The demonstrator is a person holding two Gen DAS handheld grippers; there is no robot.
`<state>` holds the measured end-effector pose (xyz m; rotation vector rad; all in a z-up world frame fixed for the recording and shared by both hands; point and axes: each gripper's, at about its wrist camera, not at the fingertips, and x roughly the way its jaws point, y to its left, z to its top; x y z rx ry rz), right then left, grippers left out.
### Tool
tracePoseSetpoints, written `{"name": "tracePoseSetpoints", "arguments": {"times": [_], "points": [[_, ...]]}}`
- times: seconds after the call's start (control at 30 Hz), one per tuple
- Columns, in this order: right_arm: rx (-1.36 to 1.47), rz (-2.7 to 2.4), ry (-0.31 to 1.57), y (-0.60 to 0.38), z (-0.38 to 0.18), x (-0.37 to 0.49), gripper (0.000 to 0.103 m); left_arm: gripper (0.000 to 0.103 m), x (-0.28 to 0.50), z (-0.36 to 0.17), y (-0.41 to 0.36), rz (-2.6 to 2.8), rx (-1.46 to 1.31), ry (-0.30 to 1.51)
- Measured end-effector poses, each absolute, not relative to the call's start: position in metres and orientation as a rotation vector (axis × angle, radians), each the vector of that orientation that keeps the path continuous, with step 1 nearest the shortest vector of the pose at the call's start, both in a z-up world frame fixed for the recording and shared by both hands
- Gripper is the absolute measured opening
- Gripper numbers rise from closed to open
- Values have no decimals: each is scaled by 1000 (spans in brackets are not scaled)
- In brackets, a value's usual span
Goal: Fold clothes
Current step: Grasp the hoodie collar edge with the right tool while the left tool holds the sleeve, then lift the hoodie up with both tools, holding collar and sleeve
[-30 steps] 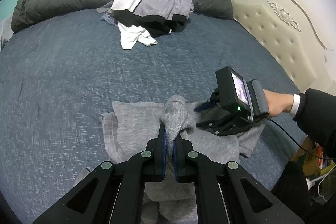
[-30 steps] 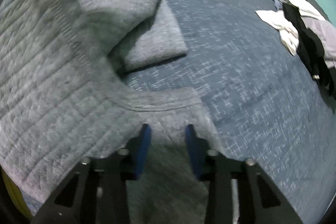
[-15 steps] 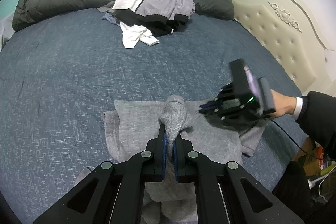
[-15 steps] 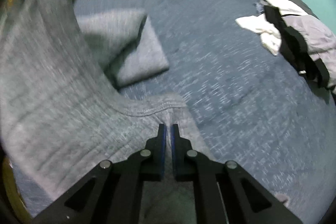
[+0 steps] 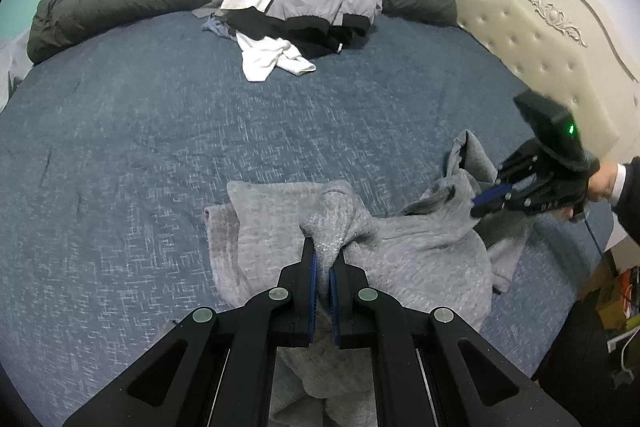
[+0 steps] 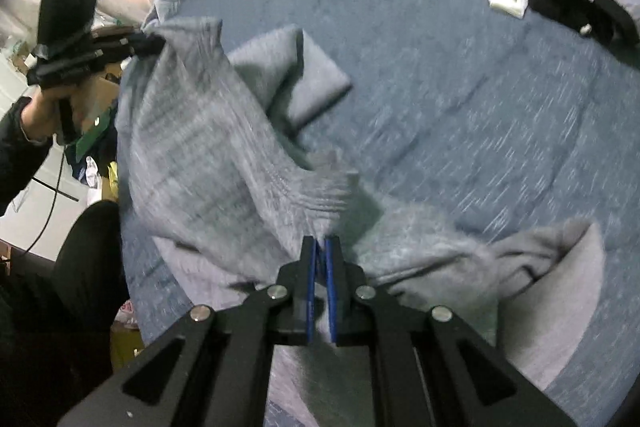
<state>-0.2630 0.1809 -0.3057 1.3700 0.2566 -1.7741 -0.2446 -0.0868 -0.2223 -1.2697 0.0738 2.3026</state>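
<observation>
With my left gripper (image 5: 324, 261) and my right gripper (image 6: 321, 247) both clamped on the grey garment (image 5: 420, 247) at the near edge of the bed (image 5: 120, 147), I think the thin pinch can slip and spoil the fold.

A grey knitted garment (image 5: 420, 251) is spread, crumpled, over the near part of a blue speckled bedcover (image 5: 160, 131); one bunched fold is raised at its middle and another edge is lifted off the cover at the right, so that the cloth hangs slack between the two; a flatter, partly folded portion is laid on the cover to the left; a ribbed hem is seen in the right wrist view; a heap of unfolded clothes (image 5: 304, 15), white, black and pale lilac, is piled at the far side.
</observation>
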Motion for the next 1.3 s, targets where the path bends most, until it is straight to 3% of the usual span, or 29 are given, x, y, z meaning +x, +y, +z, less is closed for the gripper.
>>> {"name": "tracePoseSetpoints", "arguments": {"times": [0.1,0.17,0.23,0.53,0.57,0.63,0.67,0.73,1.07,1.3], "points": [[1359,-1806,275,172,-308,-263,13,5,-242,-221,-85,2299,-1266,97],[1333,-1840,304,166,-306,-261,35,5,-240,-220,-84,2297,-1257,119],[1333,-1865,296,163,-304,-265,42,5,-239,-218,-82,2296,-1248,133],[1355,-1857,392,140,-318,-270,45,5,-236,-216,-84,2291,-1230,113],[1345,-1855,412,138,-320,-269,44,5,-236,-216,-85,2292,-1230,110],[1334,-1857,453,134,-325,-268,20,5,-236,-217,-87,2292,-1232,105],[1337,-1866,467,134,-325,-268,12,5,-236,-217,-87,2292,-1234,105],[1333,-1888,473,137,-323,-269,6,5,-237,-218,-88,2293,-1239,99],[1214,-2021,410,165,-268,-262,5,5,-234,-215,-94,2290,-1245,56],[1139,-2143,289,195,-211,-258,5,5,-224,-181,-90,2317,-1197,99]]}}
